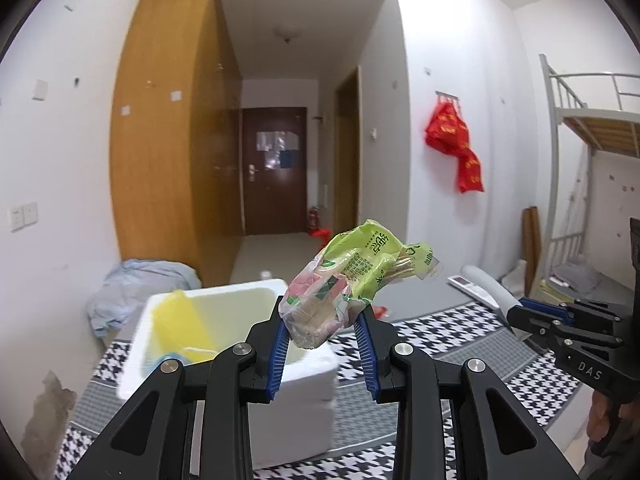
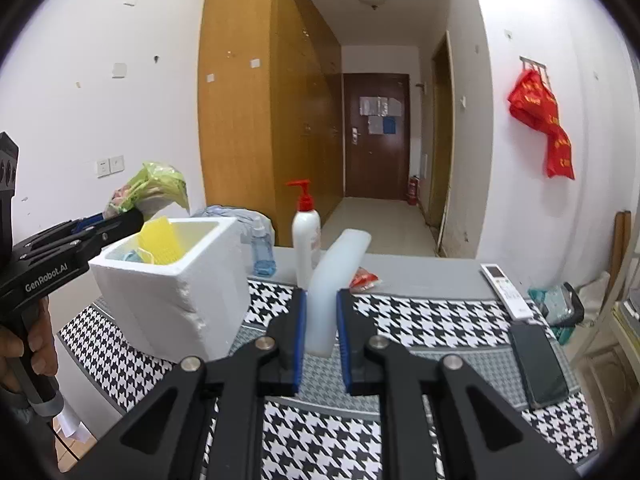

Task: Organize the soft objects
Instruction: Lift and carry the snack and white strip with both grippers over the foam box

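Above the white foam box (image 1: 232,344), left gripper (image 1: 323,344) is pinching a crumpled green snack packet (image 1: 352,280), long axis tilting up and to the right. Right gripper (image 2: 321,336) is clamping a pale translucent soft strip (image 2: 334,280), long axis running away from the camera, arching upward over the houndstooth mat (image 2: 420,320). Box is holding a yellow sponge-like pad (image 2: 160,240) and something blue.
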The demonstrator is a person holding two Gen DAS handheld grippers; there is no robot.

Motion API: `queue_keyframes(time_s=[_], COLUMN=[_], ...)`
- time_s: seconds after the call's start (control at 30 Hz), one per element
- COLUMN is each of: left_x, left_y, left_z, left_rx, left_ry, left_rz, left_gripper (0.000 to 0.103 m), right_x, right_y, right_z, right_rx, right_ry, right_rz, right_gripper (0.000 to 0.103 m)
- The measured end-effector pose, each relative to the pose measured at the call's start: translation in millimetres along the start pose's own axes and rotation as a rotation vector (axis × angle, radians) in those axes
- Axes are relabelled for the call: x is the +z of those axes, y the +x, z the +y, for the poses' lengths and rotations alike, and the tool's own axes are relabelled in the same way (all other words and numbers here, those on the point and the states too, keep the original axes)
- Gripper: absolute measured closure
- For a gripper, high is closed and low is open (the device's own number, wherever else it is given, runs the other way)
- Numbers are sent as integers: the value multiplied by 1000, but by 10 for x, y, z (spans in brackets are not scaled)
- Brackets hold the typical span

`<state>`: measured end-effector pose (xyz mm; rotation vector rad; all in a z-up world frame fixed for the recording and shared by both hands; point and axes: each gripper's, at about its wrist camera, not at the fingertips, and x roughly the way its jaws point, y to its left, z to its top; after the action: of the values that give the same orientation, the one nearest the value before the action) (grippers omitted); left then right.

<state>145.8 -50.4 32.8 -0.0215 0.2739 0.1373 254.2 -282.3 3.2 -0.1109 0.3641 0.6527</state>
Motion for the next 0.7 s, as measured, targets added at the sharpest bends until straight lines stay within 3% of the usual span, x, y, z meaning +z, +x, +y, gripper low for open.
queue_keyframes(time_s=[0.4, 0.7], left_x=[36, 9], left_y=[-182, -181], left_z=[328, 493], left_rx=[113, 154], left_ry=[-29, -56], left_rz=[-6, 10], left_gripper=[70, 70], right_x=[151, 241], right_y=[174, 282], right_z=[234, 447], right_rx=[81, 133], right_ry=[-24, -59], right_rz=[-12, -10], right_gripper=[85, 85])
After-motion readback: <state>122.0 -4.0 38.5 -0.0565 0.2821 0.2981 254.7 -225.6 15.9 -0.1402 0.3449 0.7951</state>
